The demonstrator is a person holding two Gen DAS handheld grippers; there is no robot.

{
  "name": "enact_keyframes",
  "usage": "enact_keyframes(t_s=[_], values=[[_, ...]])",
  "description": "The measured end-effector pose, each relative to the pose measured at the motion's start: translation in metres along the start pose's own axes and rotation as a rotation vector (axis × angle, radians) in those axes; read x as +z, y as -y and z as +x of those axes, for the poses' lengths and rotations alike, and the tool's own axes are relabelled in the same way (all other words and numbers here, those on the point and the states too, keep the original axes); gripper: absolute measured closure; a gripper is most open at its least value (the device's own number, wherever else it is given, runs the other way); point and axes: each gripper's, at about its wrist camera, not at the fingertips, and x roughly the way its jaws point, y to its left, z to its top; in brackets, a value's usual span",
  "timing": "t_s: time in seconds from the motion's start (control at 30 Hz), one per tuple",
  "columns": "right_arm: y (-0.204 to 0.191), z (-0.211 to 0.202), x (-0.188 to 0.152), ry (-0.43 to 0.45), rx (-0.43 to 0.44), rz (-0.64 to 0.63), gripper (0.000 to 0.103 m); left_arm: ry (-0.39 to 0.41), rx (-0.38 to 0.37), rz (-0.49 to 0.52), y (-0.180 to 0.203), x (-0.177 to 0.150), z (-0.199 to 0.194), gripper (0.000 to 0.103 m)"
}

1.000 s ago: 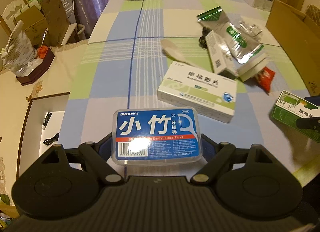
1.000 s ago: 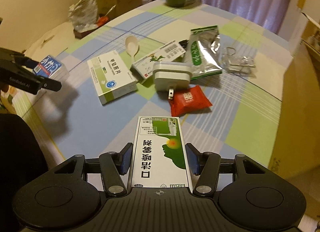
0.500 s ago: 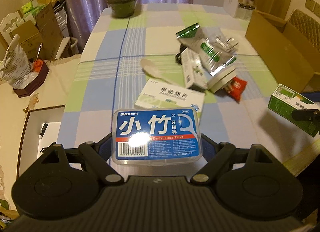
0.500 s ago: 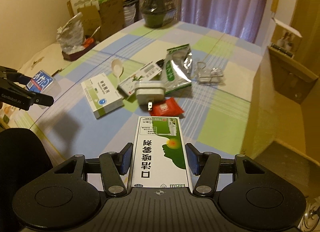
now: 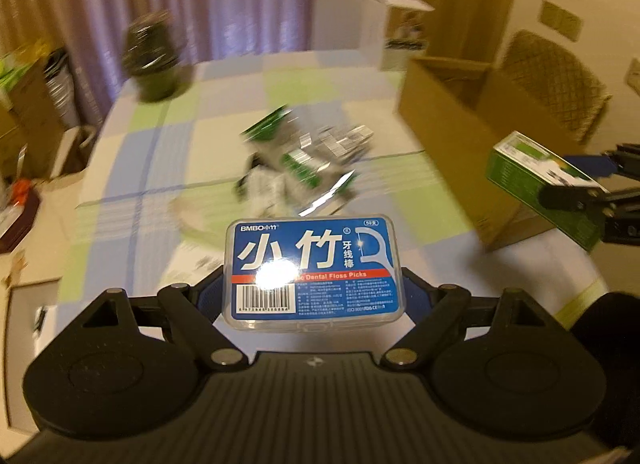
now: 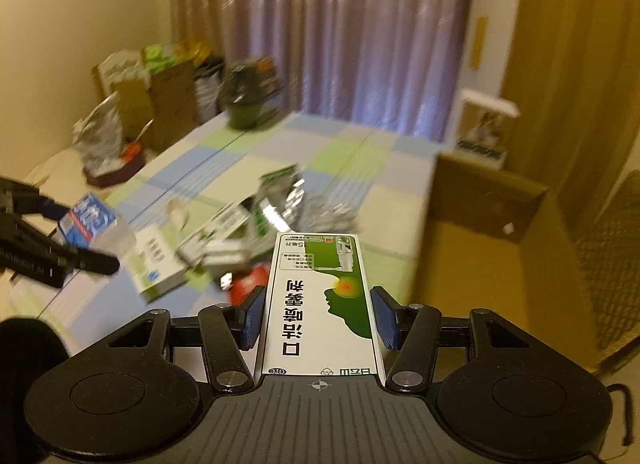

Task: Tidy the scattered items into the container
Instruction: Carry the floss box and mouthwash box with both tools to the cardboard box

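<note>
The left hand-held gripper [image 5: 312, 296] is clamping a clear-lidded blue floss pick box [image 5: 313, 270] at the lower centre of its view, its label reading "BMBO", "小竹" and "Dental Floss Picks" above a barcode. The right hand-held gripper [image 6: 318, 316] is gripping a green-and-white carton [image 6: 320, 304] printed "口洁喷雾剂", "15毫升" and "OTC". Both are hanging above the checked worktop [image 5: 192, 136]. The open cardboard box [image 6: 492, 232] is sitting at the right of both views, beside blurred packets [image 5: 304, 160] at mid-frame
</note>
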Motion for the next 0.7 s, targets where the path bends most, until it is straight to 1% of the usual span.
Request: enact_keyframes(t_s=[0.2,0.37,0.57,0.7], values=[[0.045,-0.017,0.014,0.046,-0.078,0.046,0.045,0.041,-0.098,0.074,0.060,0.040,0.007,0.020],[0.087,-0.022,0.017,0.059,-0.140,0.094,0.045,0.067,-0.173,0.130,0.108,0.070,0.021,0.020],[0.126,-0.020,0.013,0.051,-0.187,0.149,0.045,0.083,-0.252,0.147,0.153,0.092,0.047,0.020],[0.146,-0.016,0.010,0.039,-0.200,0.166,0.045,0.083,-0.284,0.154,0.170,0.100,0.063,0.020]])
